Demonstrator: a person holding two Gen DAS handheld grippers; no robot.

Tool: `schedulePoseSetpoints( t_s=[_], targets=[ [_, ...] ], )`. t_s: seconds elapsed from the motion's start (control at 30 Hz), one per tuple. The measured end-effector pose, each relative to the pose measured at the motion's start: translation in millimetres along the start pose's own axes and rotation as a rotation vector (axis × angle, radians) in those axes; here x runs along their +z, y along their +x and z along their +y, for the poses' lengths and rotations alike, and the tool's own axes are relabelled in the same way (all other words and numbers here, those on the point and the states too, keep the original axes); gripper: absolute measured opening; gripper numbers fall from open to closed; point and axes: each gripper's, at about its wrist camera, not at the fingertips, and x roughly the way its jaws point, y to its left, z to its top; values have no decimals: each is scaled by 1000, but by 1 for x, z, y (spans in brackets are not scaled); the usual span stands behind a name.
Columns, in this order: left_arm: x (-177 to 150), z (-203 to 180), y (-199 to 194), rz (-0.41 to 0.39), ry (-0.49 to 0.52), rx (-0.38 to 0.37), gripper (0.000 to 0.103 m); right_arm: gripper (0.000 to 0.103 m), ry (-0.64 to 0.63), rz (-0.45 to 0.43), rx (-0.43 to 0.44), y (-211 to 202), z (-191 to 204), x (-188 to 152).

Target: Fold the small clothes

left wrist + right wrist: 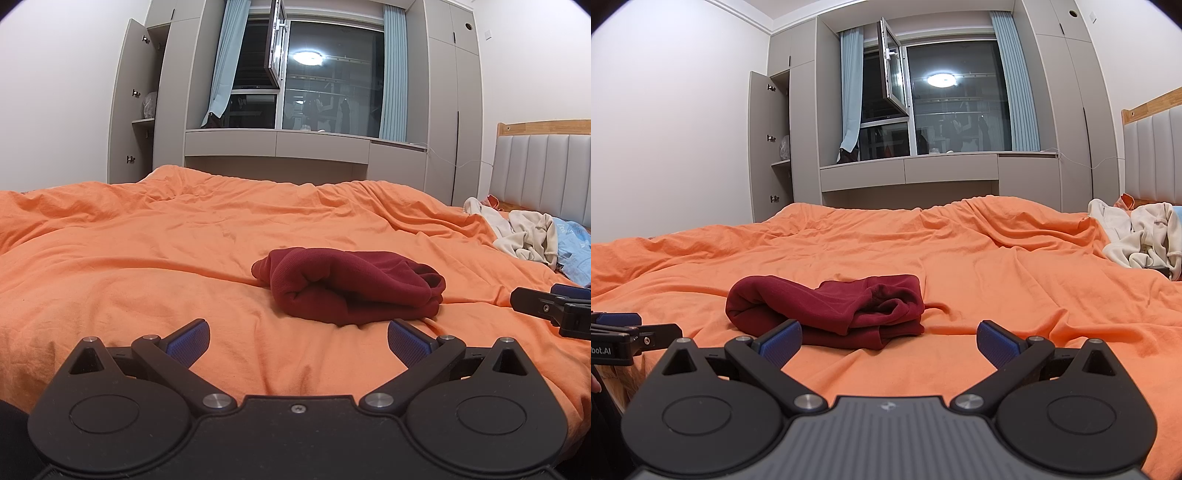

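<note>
One dark red garment [351,286], folded into a bundle, lies mid-bed on the orange duvet [147,266]. Left claw [298,341] and right claw [889,341]: both spread wide, empty, just short of it.

Evenly lit room, ceiling lamp [307,57] mirrored as glare in the dark window [334,77], fisheye-bent, vignetted corners
</note>
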Motion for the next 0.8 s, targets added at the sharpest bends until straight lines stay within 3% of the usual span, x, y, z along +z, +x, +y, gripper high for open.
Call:
schedulePoseSetpoints(
  t_s=[0.3,0.8],
  targets=[
    [-3,-4,4,10,24,72,102,103,1,0,0,0,0,0],
    [-2,-6,3,28,48,84,102,103,1,0,-1,0,0,-1]
  ],
)
